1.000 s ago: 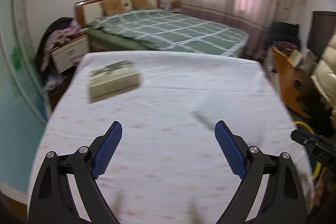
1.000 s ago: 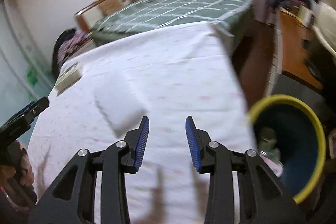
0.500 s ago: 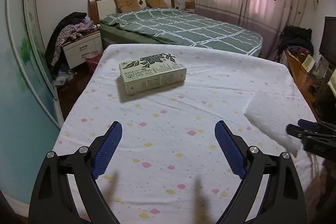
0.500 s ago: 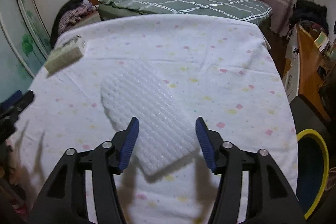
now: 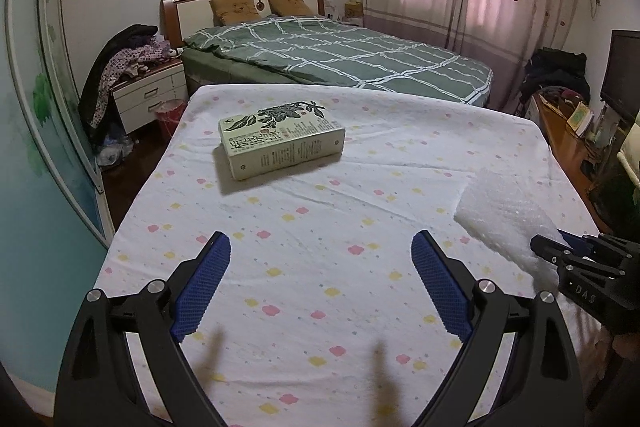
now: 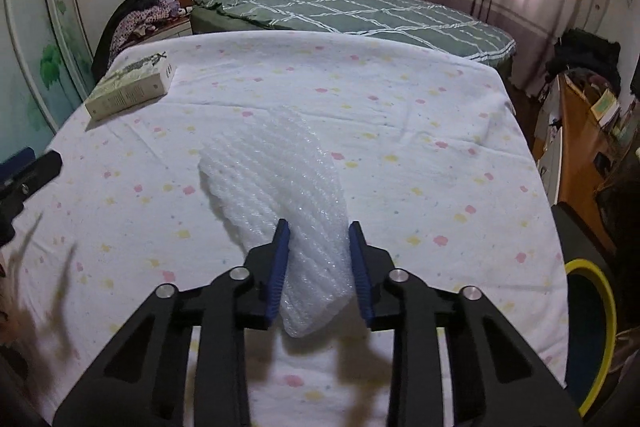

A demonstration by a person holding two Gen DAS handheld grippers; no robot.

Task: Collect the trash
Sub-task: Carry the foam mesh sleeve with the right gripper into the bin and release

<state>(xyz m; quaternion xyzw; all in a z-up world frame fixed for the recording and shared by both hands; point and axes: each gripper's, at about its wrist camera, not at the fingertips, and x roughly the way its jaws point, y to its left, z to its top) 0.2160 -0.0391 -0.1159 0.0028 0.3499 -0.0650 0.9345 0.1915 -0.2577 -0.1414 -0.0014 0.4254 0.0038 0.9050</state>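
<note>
A white sheet of bubble wrap (image 6: 276, 183) lies on the flowered table cloth (image 6: 420, 163); it also shows in the left wrist view (image 5: 508, 223). My right gripper (image 6: 318, 259) has closed onto its near end, which bulges up between the blue pads (image 6: 280, 259). The right gripper also shows at the right edge of the left wrist view (image 5: 568, 255). My left gripper (image 5: 320, 283) is wide open and empty, above the table's near left part. A blue bin with a yellow rim (image 6: 592, 327) stands on the floor at the table's right.
A thick pale green book (image 5: 280, 139) lies on the far left of the table. Behind the table is a bed with a green checked cover (image 5: 340, 59). A nightstand (image 5: 148, 95) stands far left and a wooden desk (image 6: 580, 147) stands at the right.
The right gripper swung back from the bin side over the table and closed its fingers around the bubble wrap. The left gripper's view steadied, with its jaws still wide open.
</note>
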